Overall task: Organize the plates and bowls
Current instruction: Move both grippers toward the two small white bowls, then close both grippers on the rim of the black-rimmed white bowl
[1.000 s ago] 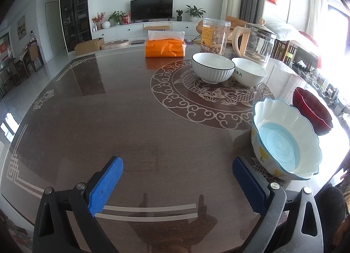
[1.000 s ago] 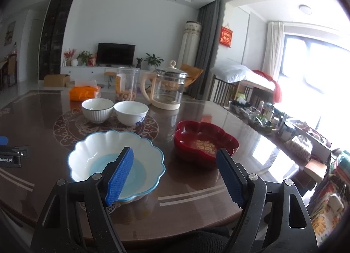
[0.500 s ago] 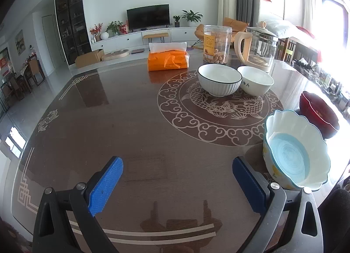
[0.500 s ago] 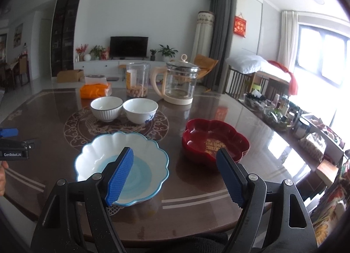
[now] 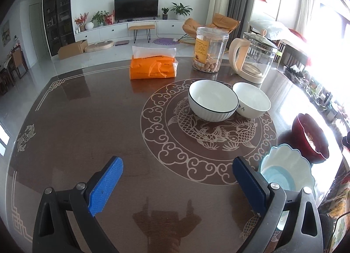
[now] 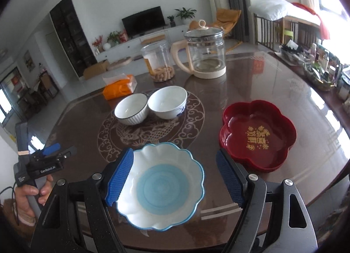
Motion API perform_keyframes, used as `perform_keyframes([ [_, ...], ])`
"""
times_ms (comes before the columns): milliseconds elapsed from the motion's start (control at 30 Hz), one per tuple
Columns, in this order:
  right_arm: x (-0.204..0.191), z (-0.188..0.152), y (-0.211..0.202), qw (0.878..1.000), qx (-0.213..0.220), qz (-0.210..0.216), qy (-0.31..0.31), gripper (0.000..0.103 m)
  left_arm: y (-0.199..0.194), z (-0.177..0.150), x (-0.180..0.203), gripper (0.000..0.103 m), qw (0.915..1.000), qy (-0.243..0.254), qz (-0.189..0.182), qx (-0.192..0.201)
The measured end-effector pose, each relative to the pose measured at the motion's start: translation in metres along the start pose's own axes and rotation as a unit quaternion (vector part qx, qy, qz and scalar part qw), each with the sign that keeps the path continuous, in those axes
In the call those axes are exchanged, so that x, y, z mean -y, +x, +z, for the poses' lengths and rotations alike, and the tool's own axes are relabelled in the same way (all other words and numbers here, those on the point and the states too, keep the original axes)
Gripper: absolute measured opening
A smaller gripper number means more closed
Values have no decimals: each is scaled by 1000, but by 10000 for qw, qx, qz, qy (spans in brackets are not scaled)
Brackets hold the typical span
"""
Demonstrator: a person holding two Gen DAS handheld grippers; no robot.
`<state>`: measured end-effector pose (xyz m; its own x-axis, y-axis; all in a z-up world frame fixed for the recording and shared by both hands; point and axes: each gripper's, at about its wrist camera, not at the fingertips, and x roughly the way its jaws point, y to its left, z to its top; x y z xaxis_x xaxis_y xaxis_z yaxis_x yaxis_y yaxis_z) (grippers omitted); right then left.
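Both claws stand wide apart with nothing between their blue pads. Right claw (image 6: 175,178) hangs above the near table edge, its jaws framing the scalloped bowl (image 6: 161,189) below without touching it. Left claw (image 5: 176,184) hovers over bare table (image 5: 87,121) well to the left, gripped by a hand (image 6: 28,194) at the near left edge of the right view.

That scalloped bowl is white with a blue centre and blue rim, upright, mouth up, round with no long axis I can name. Just right of it and a little farther sits the red dish (image 6: 258,135), flower-shaped, upright, gold characters on its floor. Farther off, on the carved fish medallion, two white bowls stand side by side, nearly touching, mouths up: the ribbed bowl (image 6: 131,109) on the left, the plain bowl (image 6: 167,102) on the right.

Beyond them are an orange tissue pack (image 5: 153,67), a snack jar (image 5: 209,50) and a glass kettle (image 5: 253,58). Dark and glossy, the table carries pale scroll inlay. Behind lies a living room with a TV (image 5: 136,9), white cabinets and bright windows on the right.
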<state>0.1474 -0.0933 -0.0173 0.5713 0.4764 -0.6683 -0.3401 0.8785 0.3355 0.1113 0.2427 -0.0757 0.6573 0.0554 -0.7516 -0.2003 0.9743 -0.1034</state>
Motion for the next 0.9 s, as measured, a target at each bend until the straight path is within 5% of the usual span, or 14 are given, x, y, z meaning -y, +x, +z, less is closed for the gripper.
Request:
perform_keyframes([
  [200, 32, 40, 52, 9948, -554, 104, 854, 81, 17, 56, 19, 100, 9984, 188, -526, -40],
  [400, 44, 59, 99, 9882, -936, 128, 1204, 81, 87, 136, 70, 100, 9912, 524, -1011, -678],
  [500, 44, 70, 117, 9862, -977, 187, 1326, 80, 127, 170, 94, 97, 9901, 616, -958, -825],
  [567, 42, 76, 126, 9856, -993, 184, 1353, 80, 148, 185, 105, 81, 9883, 895, -763, -968],
  [900, -7, 82, 174, 9652, -1732, 1255, 1505, 80, 173, 171, 26, 73, 9922, 358, -330, -1149],
])
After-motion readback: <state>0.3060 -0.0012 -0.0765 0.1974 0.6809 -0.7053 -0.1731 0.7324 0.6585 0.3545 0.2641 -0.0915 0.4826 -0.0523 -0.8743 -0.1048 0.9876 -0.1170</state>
